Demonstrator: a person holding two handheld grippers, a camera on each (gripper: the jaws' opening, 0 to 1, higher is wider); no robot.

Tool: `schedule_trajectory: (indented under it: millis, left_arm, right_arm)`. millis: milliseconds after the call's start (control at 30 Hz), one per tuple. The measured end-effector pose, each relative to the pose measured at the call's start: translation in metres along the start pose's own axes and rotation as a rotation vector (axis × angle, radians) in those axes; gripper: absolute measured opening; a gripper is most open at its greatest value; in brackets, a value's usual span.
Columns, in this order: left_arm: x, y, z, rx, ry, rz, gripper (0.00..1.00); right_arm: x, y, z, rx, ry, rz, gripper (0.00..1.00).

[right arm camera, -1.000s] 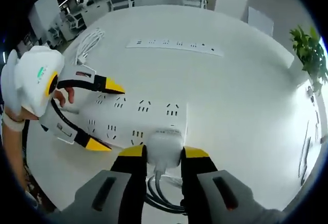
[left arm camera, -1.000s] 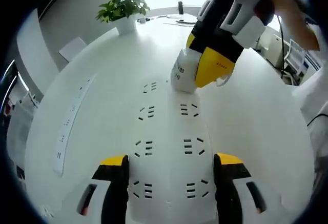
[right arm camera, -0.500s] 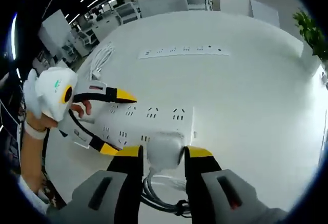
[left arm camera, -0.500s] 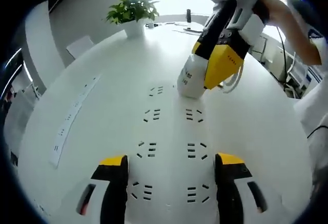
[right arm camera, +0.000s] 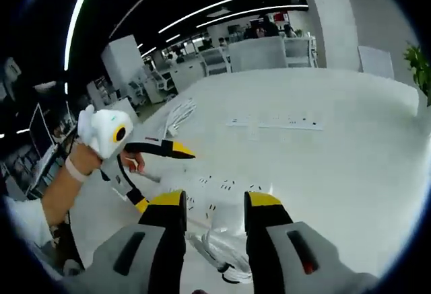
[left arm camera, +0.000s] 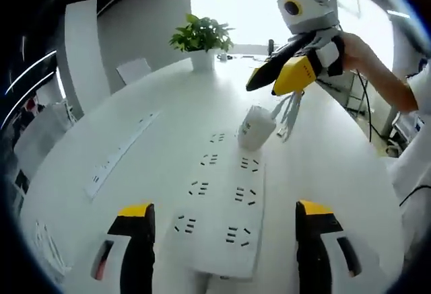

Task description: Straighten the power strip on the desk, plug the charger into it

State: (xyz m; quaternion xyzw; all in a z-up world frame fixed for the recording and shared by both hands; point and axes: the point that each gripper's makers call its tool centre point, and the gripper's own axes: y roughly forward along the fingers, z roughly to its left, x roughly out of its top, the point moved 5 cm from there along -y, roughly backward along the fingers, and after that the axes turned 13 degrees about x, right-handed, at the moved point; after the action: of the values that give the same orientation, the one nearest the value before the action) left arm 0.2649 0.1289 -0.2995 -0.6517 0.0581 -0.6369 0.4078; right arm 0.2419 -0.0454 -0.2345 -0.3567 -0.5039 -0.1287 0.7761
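Observation:
The wide white power strip (left arm camera: pixel 221 210) lies flat on the white desk (left arm camera: pixel 337 173), with two rows of sockets. A white charger (left arm camera: pixel 254 127) stands plugged into a socket at the strip's far end, and its cable (left arm camera: pixel 289 112) trails off behind. My left gripper (left arm camera: pixel 222 223) hangs open above the strip's near end, touching nothing. My right gripper (left arm camera: pixel 279 77) is raised above and beyond the charger, open and holding nothing. In the right gripper view my right gripper (right arm camera: pixel 214 203) is open over the strip (right arm camera: pixel 215 188), and the left gripper (right arm camera: pixel 161 176) hovers open at the strip's other end.
A second, narrow power strip (left arm camera: pixel 121 153) (right arm camera: pixel 276 120) lies further off on the desk. A potted plant (left arm camera: pixel 202 35) stands at the far edge. A coiled white cable (right arm camera: pixel 176 112) lies near the desk's edge, and the charger's cable (right arm camera: pixel 214 257) bunches below my right gripper.
My right gripper has let go of the charger and risen away; the charger stays in its socket. The left gripper has also lifted up off the strip.

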Motion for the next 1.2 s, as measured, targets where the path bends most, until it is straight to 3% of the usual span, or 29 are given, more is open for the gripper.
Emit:
schedule_trajectory:
  millis: [33,100,267,400,633,867,1200]
  left_arm:
    - [0.000,-0.007,-0.001,0.015,-0.017,-0.021,0.89]
    - [-0.002,-0.023,-0.003,0.051,-0.056,-0.051,0.90]
    - [-0.010,-0.059,-0.022,0.112,-0.103,-0.124,0.96]
    - [-0.023,-0.082,-0.039,0.142,-0.100,-0.145,0.96]
    - [-0.042,-0.107,-0.061,0.193,-0.168,-0.152,0.96]
    - [-0.058,-0.132,-0.081,0.254,-0.252,-0.172,0.96]
    - [-0.092,-0.175,-0.105,0.387,-0.294,-0.091,0.96]
  right_arm:
    - [0.002,-0.005,0.004,0.000,-0.079,-0.017,0.33]
    - [0.003,-0.012,0.007,-0.004,-0.159,-0.022,0.35]
    - [-0.007,-0.030,0.022,0.004,-0.231,-0.035,0.46]
    - [-0.017,-0.043,0.029,-0.018,-0.307,-0.016,0.52]
    - [-0.030,-0.062,0.040,-0.025,-0.314,-0.033,0.61]
    - [-0.062,-0.080,0.043,-0.066,-0.299,0.022,0.69]
    - [-0.098,-0.123,0.050,-0.122,-0.256,0.071,0.73]
